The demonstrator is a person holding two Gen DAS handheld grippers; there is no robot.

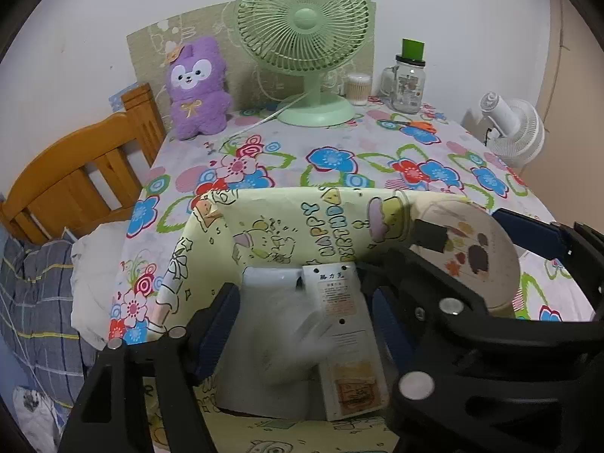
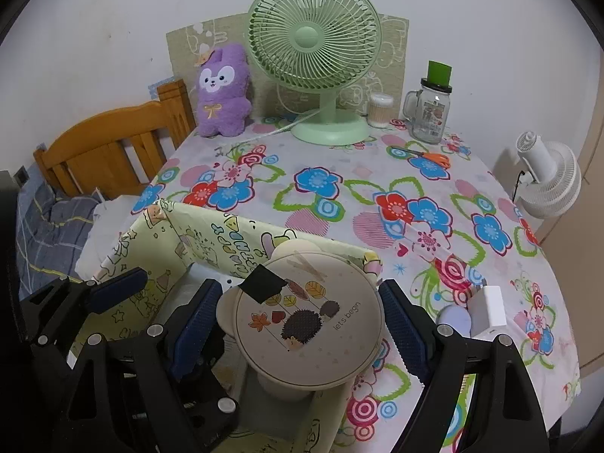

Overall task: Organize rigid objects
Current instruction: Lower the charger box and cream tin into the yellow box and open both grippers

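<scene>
A yellow cartoon-print box (image 1: 302,219) stands open at the table's near left; it also shows in the right wrist view (image 2: 196,234). My left gripper (image 1: 302,324) is over the box, its jaws apart around a white charger-like device (image 1: 339,332) that looks blurred. My right gripper (image 2: 302,324) is shut on a round beige mirror with a hedgehog picture (image 2: 305,321), held at the box's right wall. The mirror also shows in the left wrist view (image 1: 472,249). A white plug adapter (image 2: 489,309) lies on the tablecloth to the right.
A green desk fan (image 2: 313,37), a purple plush (image 2: 222,90), a cotton swab tub (image 2: 379,109), a glass jar (image 2: 432,113) and orange scissors (image 2: 434,156) stand at the back of the floral tablecloth (image 2: 339,196). A wooden bed frame (image 2: 105,143) is left, a white fan (image 2: 547,181) right.
</scene>
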